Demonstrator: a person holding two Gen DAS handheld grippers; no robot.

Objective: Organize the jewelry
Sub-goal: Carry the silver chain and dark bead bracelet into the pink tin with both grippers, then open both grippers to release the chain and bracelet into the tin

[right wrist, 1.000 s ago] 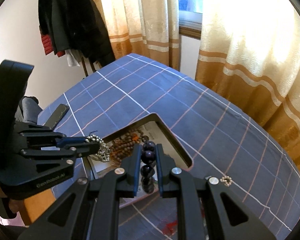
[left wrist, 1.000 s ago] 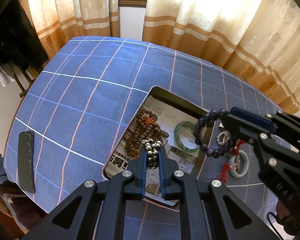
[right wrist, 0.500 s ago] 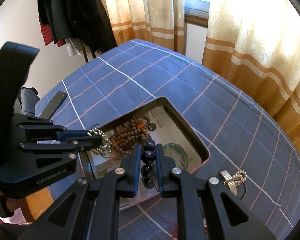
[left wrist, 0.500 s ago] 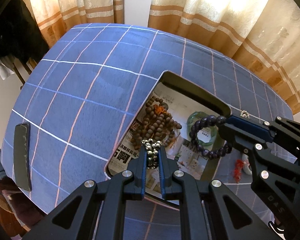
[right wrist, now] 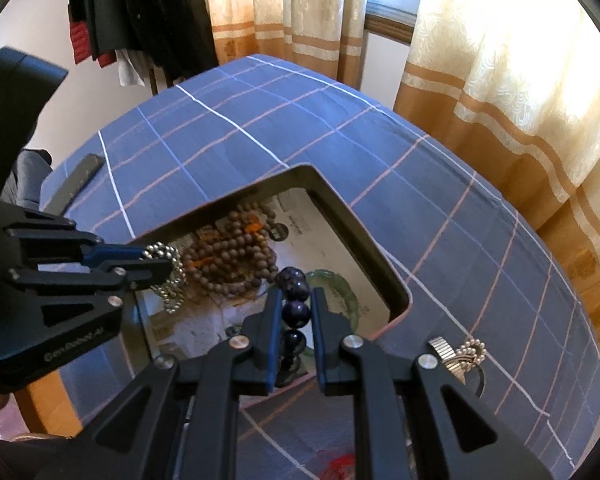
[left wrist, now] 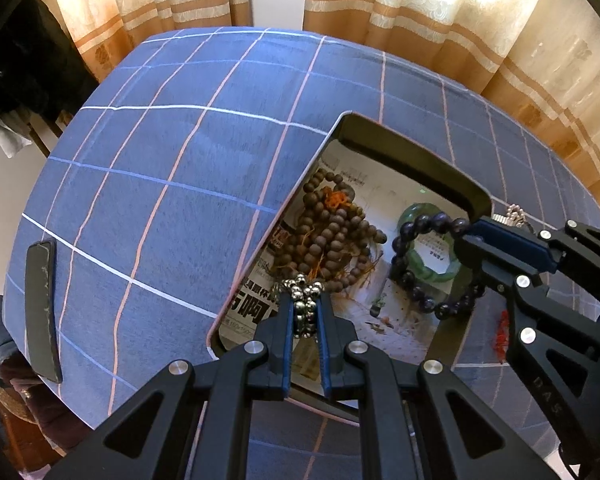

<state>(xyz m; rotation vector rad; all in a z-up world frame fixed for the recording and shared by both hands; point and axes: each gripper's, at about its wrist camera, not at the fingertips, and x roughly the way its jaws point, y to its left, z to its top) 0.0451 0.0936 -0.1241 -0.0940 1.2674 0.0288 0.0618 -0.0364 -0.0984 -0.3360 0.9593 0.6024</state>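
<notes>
My left gripper (left wrist: pixel 305 307) pinches the silver chain (left wrist: pixel 303 294); my right gripper (right wrist: pixel 296 307) clamps the dark bracelet (right wrist: pixel 297 300). Both hang over the tray (left wrist: pixel 416 160), above brown beads (left wrist: pixel 332 236).

Silver bead chain (left wrist: pixel 305 300) and dark bead bracelet (left wrist: pixel 420 264) gripper-held over tray (left wrist: pixel 412 160).

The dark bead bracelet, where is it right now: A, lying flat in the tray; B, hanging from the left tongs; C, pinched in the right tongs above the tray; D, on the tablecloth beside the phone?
C: the dark bead bracelet hangs clamped in the right tongs over the tray, while the left tongs grip a silver bead chain.
</notes>
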